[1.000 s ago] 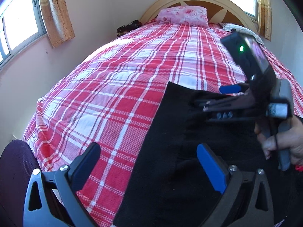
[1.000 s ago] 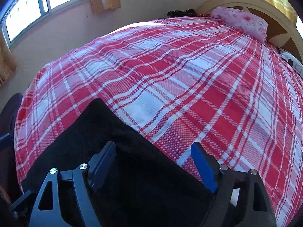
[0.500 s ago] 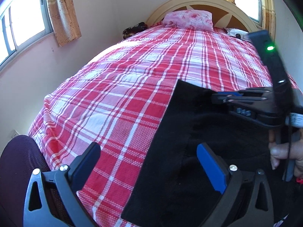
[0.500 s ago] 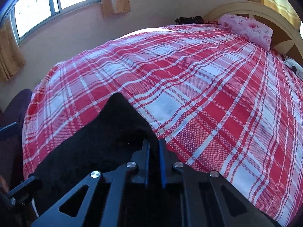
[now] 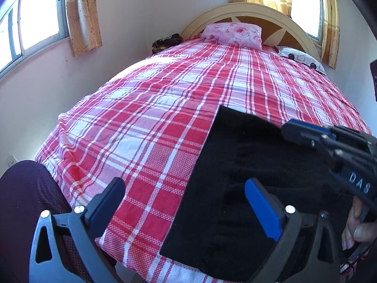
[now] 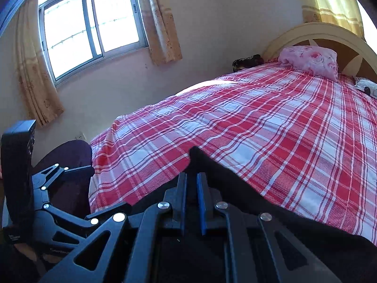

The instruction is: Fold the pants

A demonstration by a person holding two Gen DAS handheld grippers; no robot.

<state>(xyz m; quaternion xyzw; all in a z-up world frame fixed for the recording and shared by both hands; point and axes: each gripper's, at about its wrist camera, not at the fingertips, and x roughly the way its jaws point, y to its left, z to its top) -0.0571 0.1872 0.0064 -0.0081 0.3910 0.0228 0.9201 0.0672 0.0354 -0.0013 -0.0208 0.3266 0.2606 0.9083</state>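
Lying at the near end of the bed, the black pants (image 5: 254, 179) spread over the red-and-white plaid bedspread (image 5: 165, 122), their left edge running straight from a sharp far corner down toward the near edge of the mattress. We see one portion of the dark fabric lifted off the cover: in the right wrist view it rises to a peak just beyond the right gripper (image 6: 192, 200), whose two fingers are pressed almost together and pinch the cloth between them. In the left wrist view that same gripper enters from the right, its blue-padded tips above the pants, and a hand (image 5: 358, 226) grips its handle at the lower right edge.

Our left gripper (image 5: 186, 210) stands spread wide, the dark finger over the plaid cover and the blue-padded finger (image 5: 261, 212) over the black fabric; nothing sits between them, and we cannot tell whether either pad touches the cloth. From the right wrist view it shows at the far left, beside a dark purple clothed leg (image 6: 68, 165) at the bed's near left corner.

Farther off, a pink floral pillow (image 5: 233, 34) rests against the cream arched headboard (image 5: 271, 11), a spotted white pillow (image 5: 301, 57) to its right and a dark bundle (image 5: 166, 42) to its left by the wall. A window (image 6: 92, 26) with tan curtains (image 6: 162, 23) lights the left wall.
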